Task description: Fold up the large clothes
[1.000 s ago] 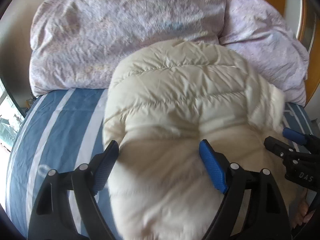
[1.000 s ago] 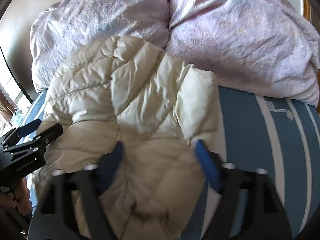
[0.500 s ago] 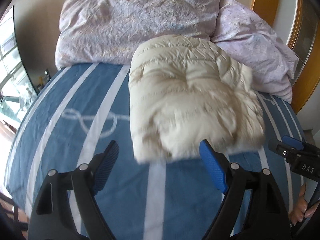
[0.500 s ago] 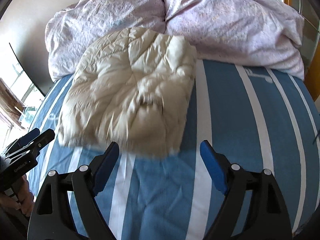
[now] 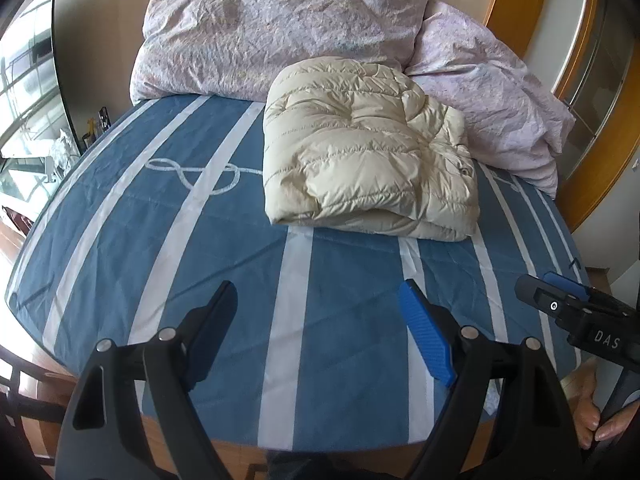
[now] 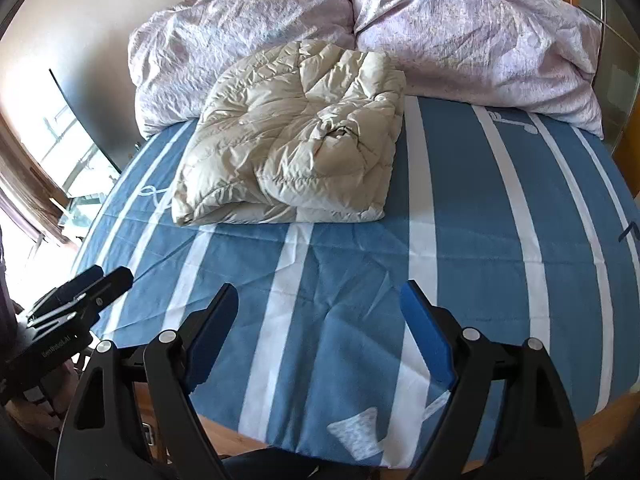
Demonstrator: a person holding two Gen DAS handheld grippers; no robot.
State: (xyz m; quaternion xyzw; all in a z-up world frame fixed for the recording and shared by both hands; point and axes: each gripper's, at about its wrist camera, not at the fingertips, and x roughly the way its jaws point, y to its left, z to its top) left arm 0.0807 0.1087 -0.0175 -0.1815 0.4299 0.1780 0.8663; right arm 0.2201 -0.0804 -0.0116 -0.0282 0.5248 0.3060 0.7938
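Note:
A cream quilted down jacket (image 5: 368,156) lies folded into a thick rectangle on the blue striped bed, its far edge against the bedding; it also shows in the right wrist view (image 6: 292,152). My left gripper (image 5: 320,320) is open and empty, held over the bed's near edge well short of the jacket. My right gripper (image 6: 320,320) is open and empty, also back near the foot of the bed. The right gripper shows at the right edge of the left wrist view (image 5: 576,312). The left gripper shows at the left of the right wrist view (image 6: 76,304).
A blue sheet with white stripes (image 5: 180,240) covers the bed. A crumpled lilac duvet and pillows (image 5: 280,28) are piled along the headboard side (image 6: 460,28). A wooden frame (image 5: 600,184) stands at right, a window (image 5: 28,92) at left.
Both grippers have let go of the jacket and pulled back toward the foot of the bed. The jacket now lies folded and still, farther from the cameras.

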